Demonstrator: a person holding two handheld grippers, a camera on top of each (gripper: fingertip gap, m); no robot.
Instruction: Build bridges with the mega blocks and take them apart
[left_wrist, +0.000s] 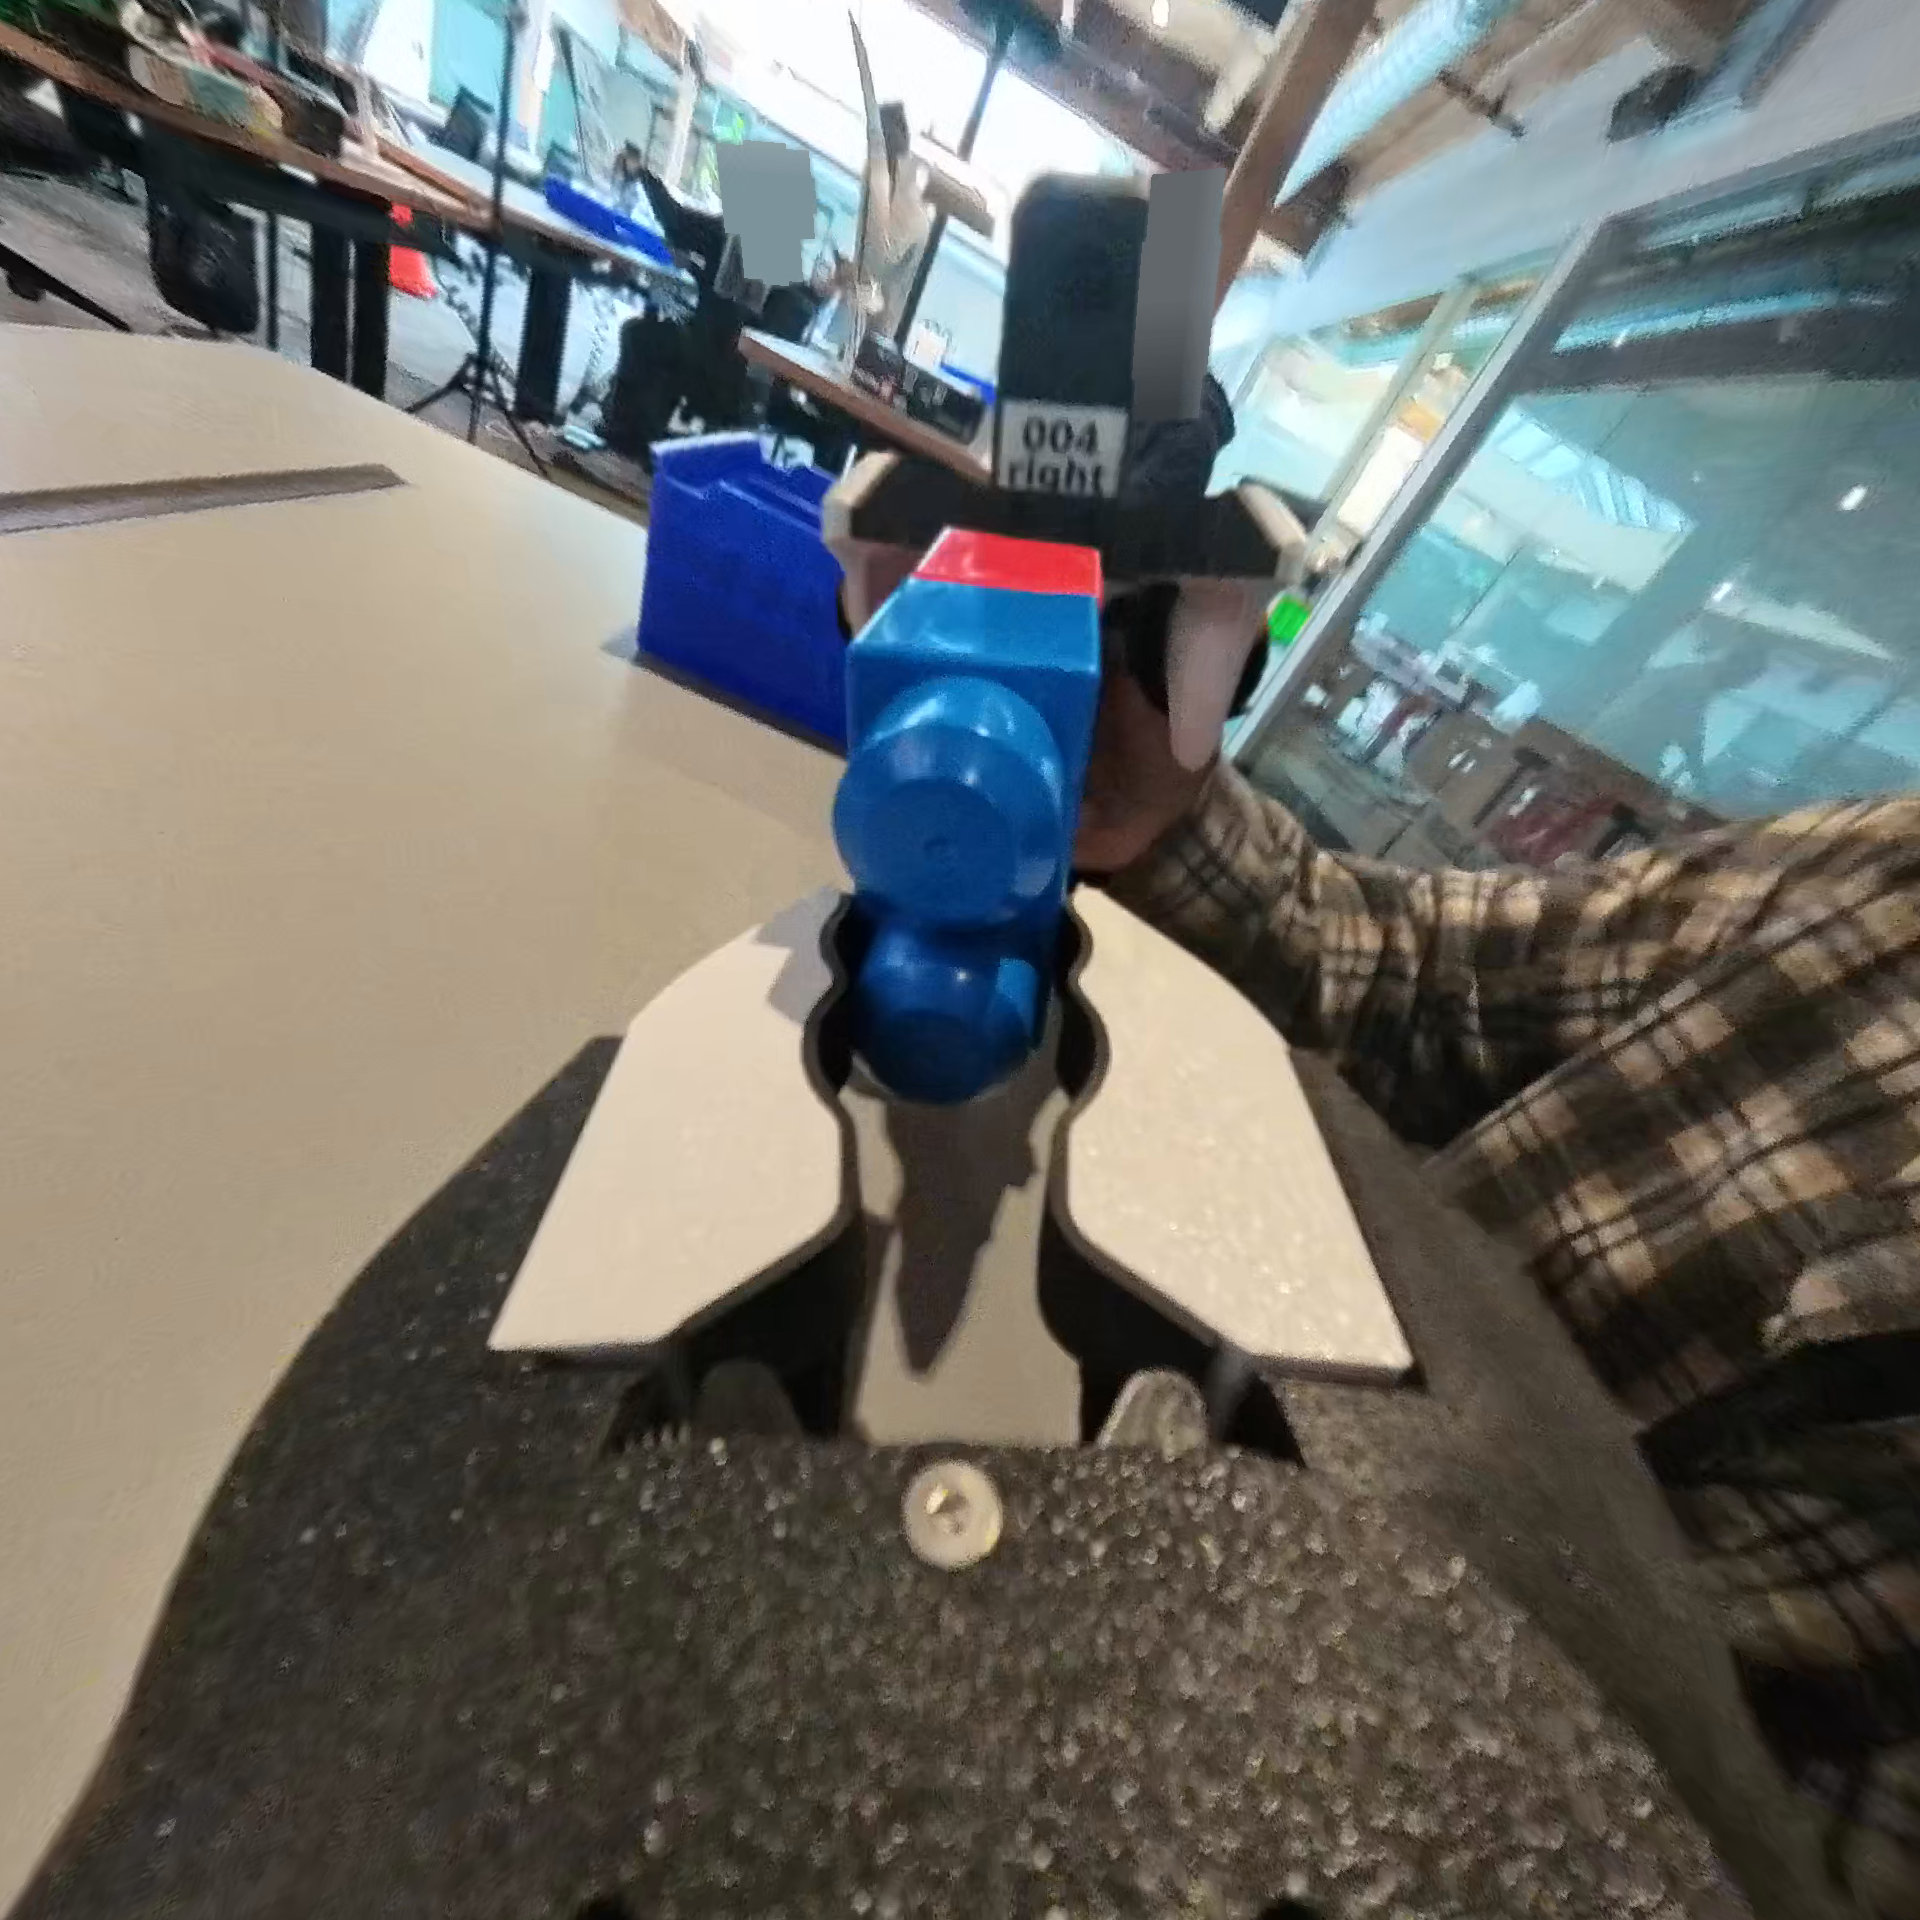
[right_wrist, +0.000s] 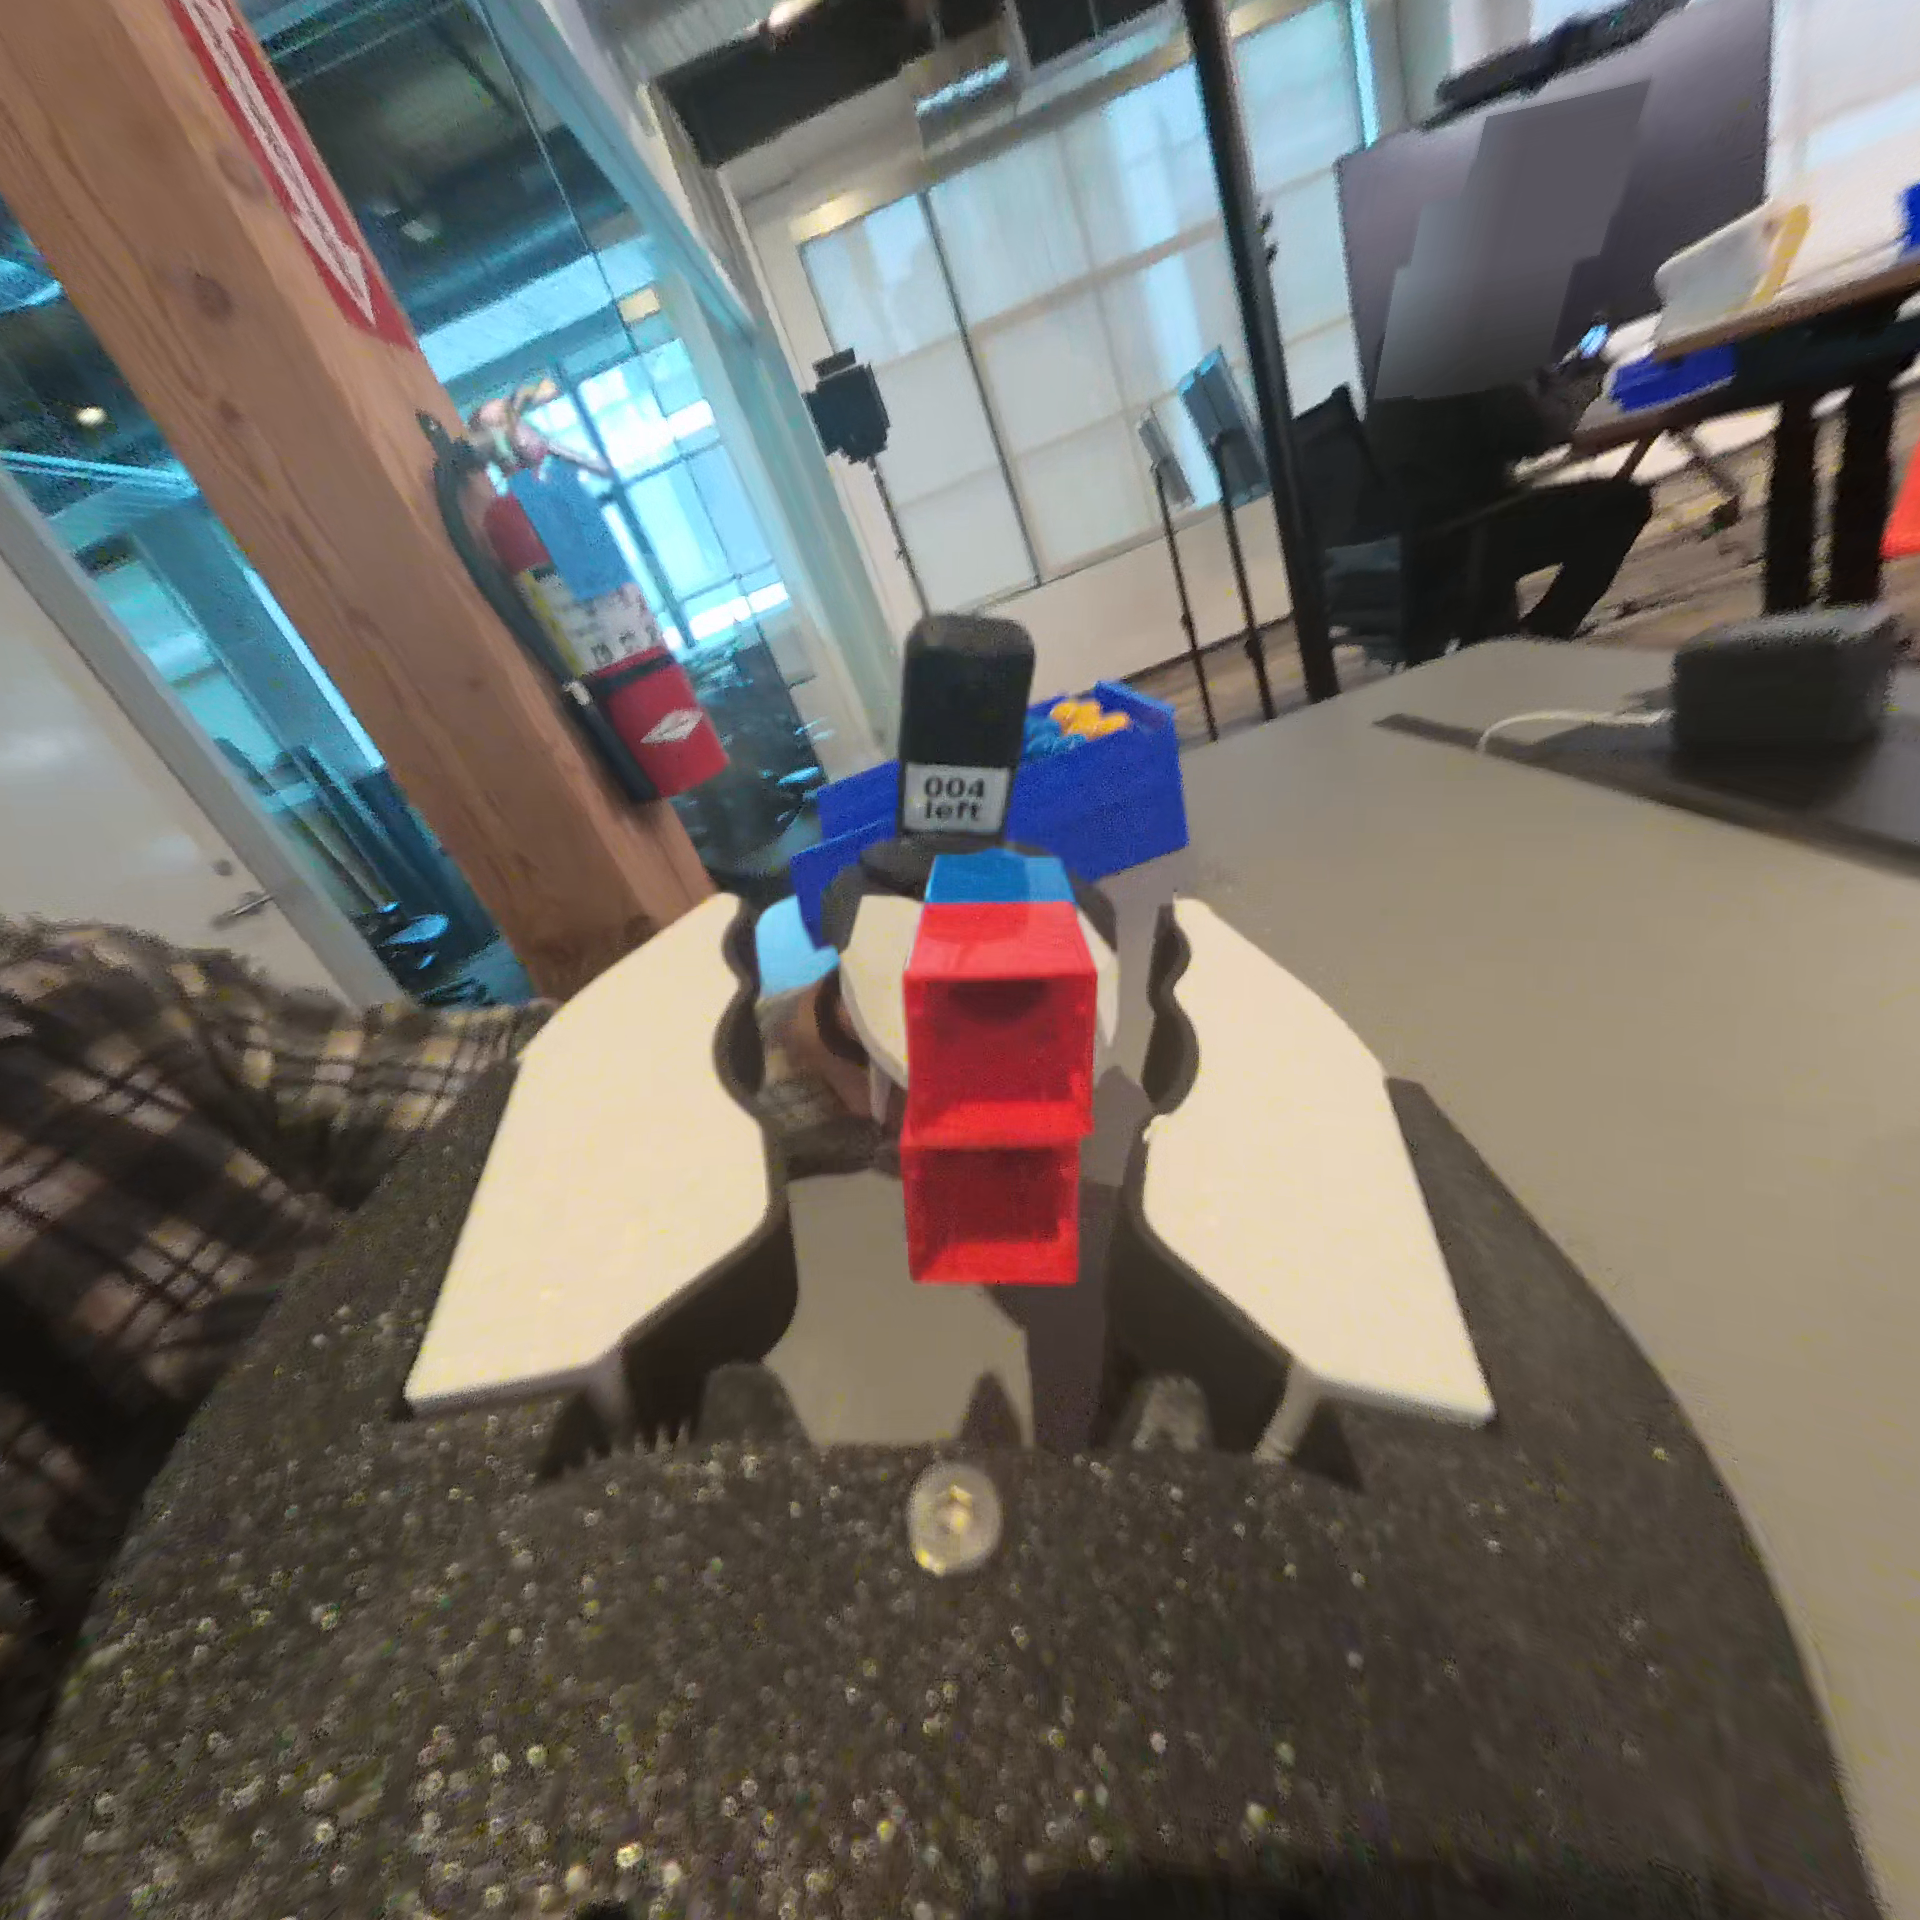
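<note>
The two-stud blue plastic mega block (left_wrist: 961, 790) is gripped by the left gripper (left_wrist: 951, 997), whose white fingers are closed against the block's sides at its lower stud, leaving only the block's width between them. The studs face this gripper's camera. This hold is judged to keep the blue block steady while the other tool works at the far end.

A red hollow-bottomed plastic mega block (right_wrist: 995, 1091) is joined to the blue block; in the right wrist view its two open cavities face the camera, and a strip of blue shows behind it. The joined pair is held in the air above the pale grey tabletop (left_wrist: 312, 831), between the two tools, which face each other.

The right gripper (right_wrist: 951, 1049) is seen with its white fingers (right_wrist: 1299, 1164) standing apart on either side of the red block. A clear gap shows on the left side; on the right, contact cannot be told. It is judged open, or not yet closed on the block.

Whether the blocks are being pressed together or pulled apart cannot be told. A blue plastic bin (right_wrist: 1101, 800) holding further pieces stands on the table beyond. A plaid sleeve (left_wrist: 1558, 1039) is visible at the frame edge.
</note>
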